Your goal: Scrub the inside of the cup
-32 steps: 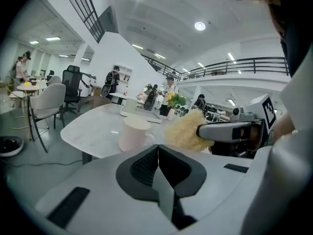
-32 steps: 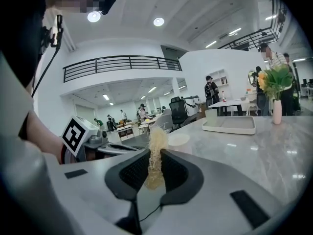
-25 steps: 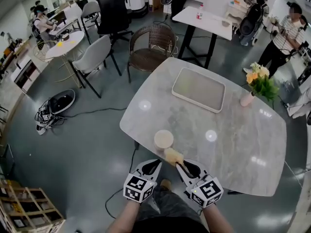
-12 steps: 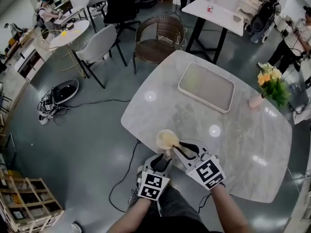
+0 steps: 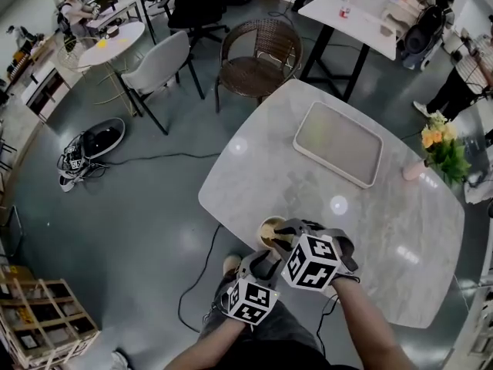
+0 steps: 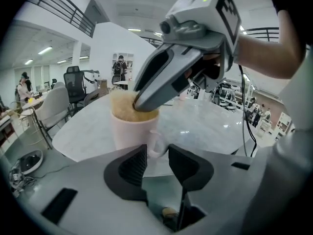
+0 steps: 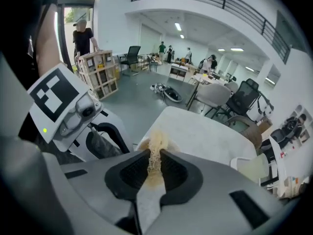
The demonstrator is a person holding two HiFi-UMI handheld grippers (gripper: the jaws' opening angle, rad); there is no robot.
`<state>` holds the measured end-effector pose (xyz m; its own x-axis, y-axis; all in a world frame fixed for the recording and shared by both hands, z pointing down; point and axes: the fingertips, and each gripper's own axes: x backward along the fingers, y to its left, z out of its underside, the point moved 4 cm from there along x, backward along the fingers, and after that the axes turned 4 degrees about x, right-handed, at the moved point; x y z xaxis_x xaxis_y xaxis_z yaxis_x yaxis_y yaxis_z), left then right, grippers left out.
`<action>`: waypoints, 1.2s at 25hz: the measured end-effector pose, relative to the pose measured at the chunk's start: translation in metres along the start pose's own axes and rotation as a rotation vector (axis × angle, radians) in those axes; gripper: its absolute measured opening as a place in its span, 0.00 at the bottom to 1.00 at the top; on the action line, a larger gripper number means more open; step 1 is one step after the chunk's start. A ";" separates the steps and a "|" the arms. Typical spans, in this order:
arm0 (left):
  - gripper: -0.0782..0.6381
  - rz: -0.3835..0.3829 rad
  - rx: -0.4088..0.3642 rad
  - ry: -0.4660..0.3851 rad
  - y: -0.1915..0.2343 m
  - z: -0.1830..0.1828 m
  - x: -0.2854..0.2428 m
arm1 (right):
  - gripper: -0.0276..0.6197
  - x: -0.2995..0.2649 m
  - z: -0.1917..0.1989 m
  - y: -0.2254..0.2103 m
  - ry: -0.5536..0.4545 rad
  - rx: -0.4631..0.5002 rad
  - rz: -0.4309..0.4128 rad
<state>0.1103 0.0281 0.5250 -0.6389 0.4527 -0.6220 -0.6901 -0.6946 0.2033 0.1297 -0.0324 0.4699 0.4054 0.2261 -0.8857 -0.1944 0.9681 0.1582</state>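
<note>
Open office space, grey floor [image 5: 115, 230], desks and people further back. Marble table [image 5: 385, 222] up front, with a pale tray [image 5: 337, 143] toward its far side and a small vase of flowers [image 5: 441, 145] at the right edge, well apart from the tray. Wicker chair [image 5: 258, 60] just beyond the table's far corner, grey chair [image 5: 158, 68] to its left. Black cable [image 5: 202, 272] on the floor by the near table edge, wooden crate [image 5: 46, 322] bottom left.

Pink cup [image 6: 128, 131] upright at the table's near edge, right in front of the person. Left gripper [image 6: 157, 153] level with the cup on the near side, closed on its handle — handle filling the narrow gap between the two tips. Right gripper [image 7: 155, 156] slanting down from above, clamped on a yellowish sponge [image 7: 156, 138] squeezed thin between the pads. Sponge's free end down inside the cup mouth, filling most of the opening — right gripper's tips at the rim. Both grippers close together over the table edge in the head view, right one partly covering the cup.
</note>
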 end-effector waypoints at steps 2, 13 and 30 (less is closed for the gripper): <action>0.31 0.031 -0.022 0.004 0.003 0.001 0.000 | 0.14 -0.010 0.001 -0.003 0.053 0.021 -0.034; 0.31 0.121 -0.147 0.027 0.027 0.003 0.014 | 0.14 -0.038 -0.001 -0.009 0.160 -0.063 -0.185; 0.33 0.039 -0.113 0.059 0.124 -0.022 0.009 | 0.14 -0.021 0.000 -0.007 -0.028 -0.366 -0.297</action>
<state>0.0260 -0.0661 0.5277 -0.6407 0.3928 -0.6597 -0.6204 -0.7711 0.1435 0.1229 -0.0443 0.4872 0.5144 -0.0467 -0.8563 -0.3668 0.8906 -0.2689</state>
